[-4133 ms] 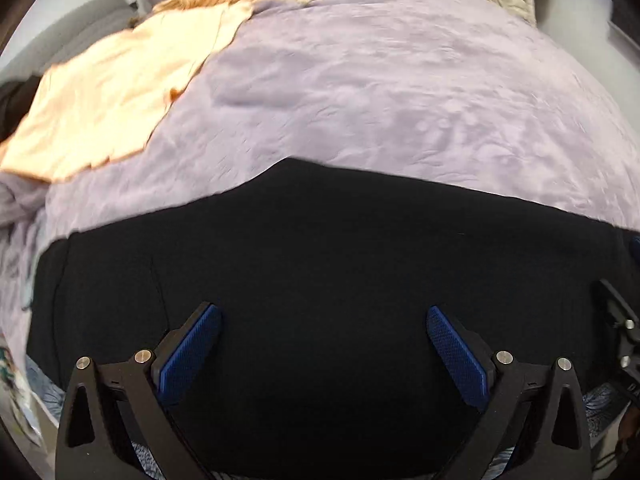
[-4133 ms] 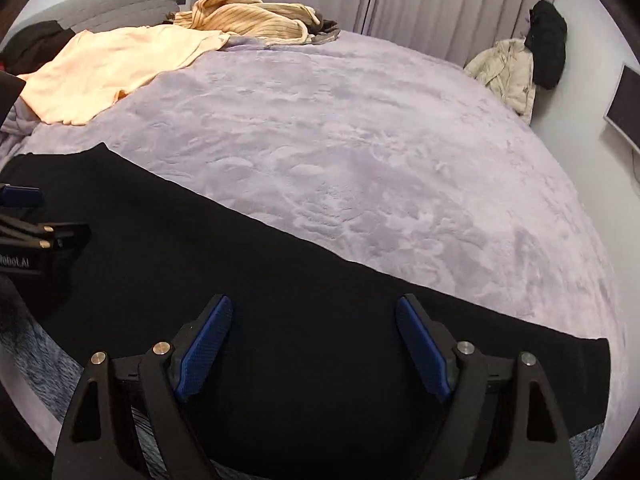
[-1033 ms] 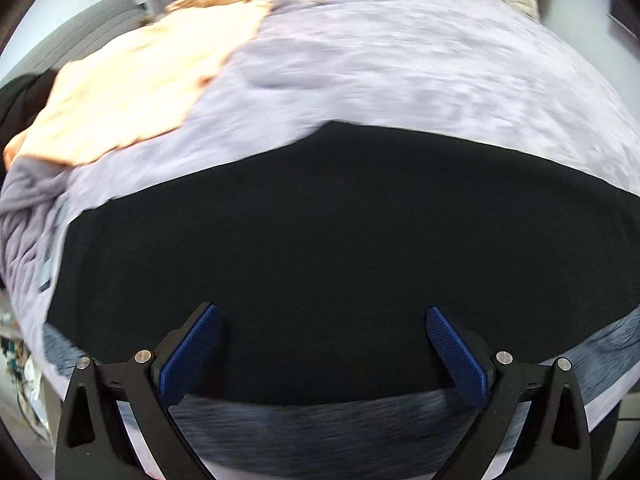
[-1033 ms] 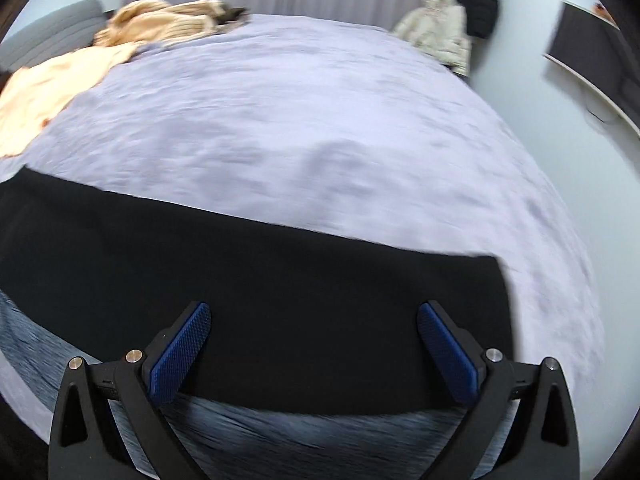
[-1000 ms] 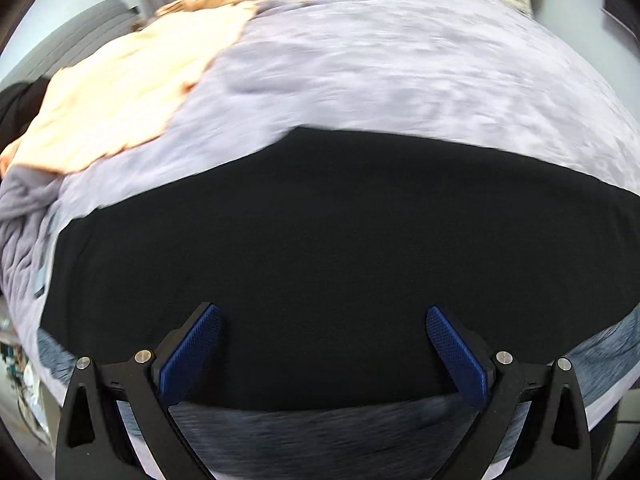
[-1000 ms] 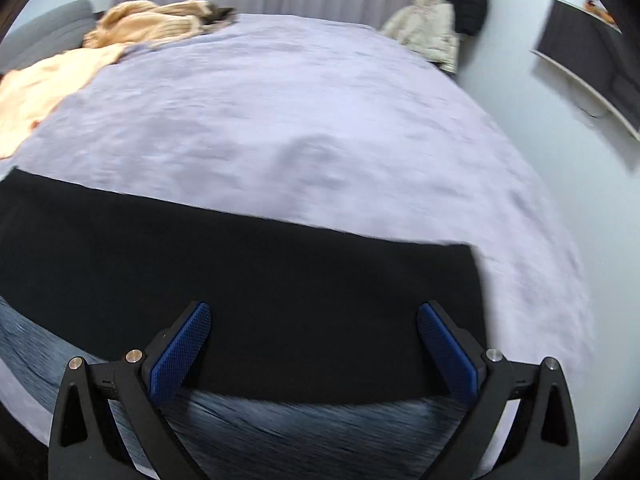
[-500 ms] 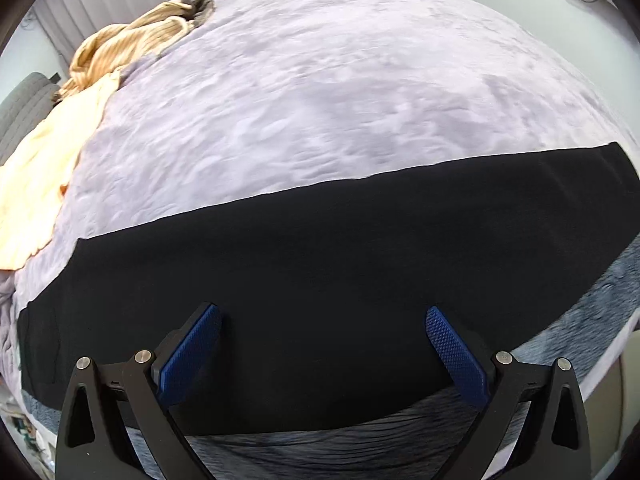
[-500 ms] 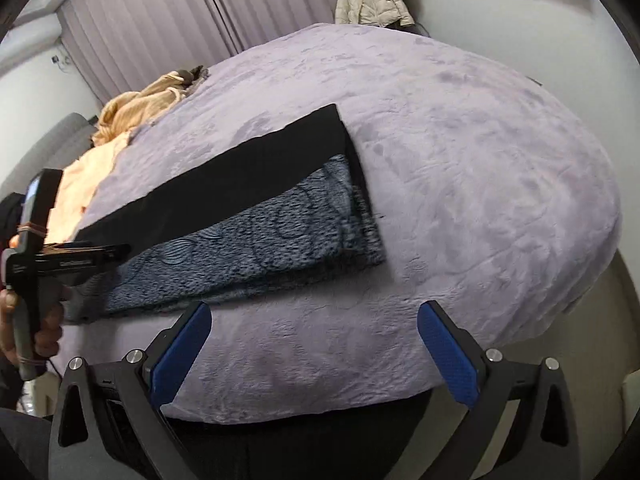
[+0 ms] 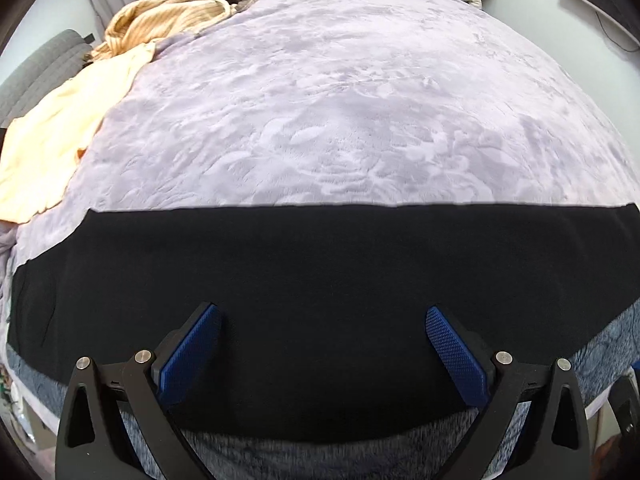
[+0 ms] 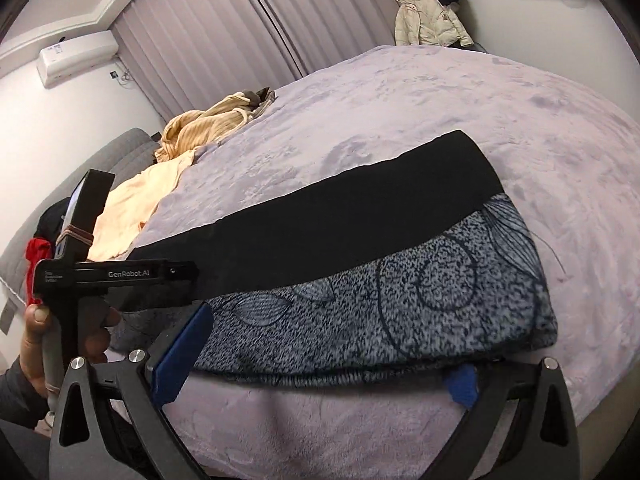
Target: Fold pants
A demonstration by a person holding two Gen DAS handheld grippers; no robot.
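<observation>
The black pants (image 9: 320,272) lie as one long flat band across the lilac bed cover (image 9: 360,100). In the right wrist view the pants (image 10: 340,216) rest on a grey patterned fabric (image 10: 420,292) whose right end lines up with theirs. My left gripper (image 9: 324,344) hovers open over the band's near half, with nothing between its blue pads (image 9: 192,352). A hand (image 10: 36,332) holds that left gripper (image 10: 176,280) above the pants' left part. My right gripper (image 10: 320,376) is open at the bed's near edge, level with the patterned fabric, which hides part of its right pad.
A peach garment (image 9: 60,136) and a tan striped one (image 9: 172,12) lie at the far left of the bed, by a grey headboard (image 10: 120,156). A cream jacket (image 10: 428,20) hangs at the far wall. Curtains (image 10: 224,28) close the back.
My right gripper has drawn back from above the pants and dropped to the bed's near edge. The left gripper has slid along the band, which now runs straight across its view.
</observation>
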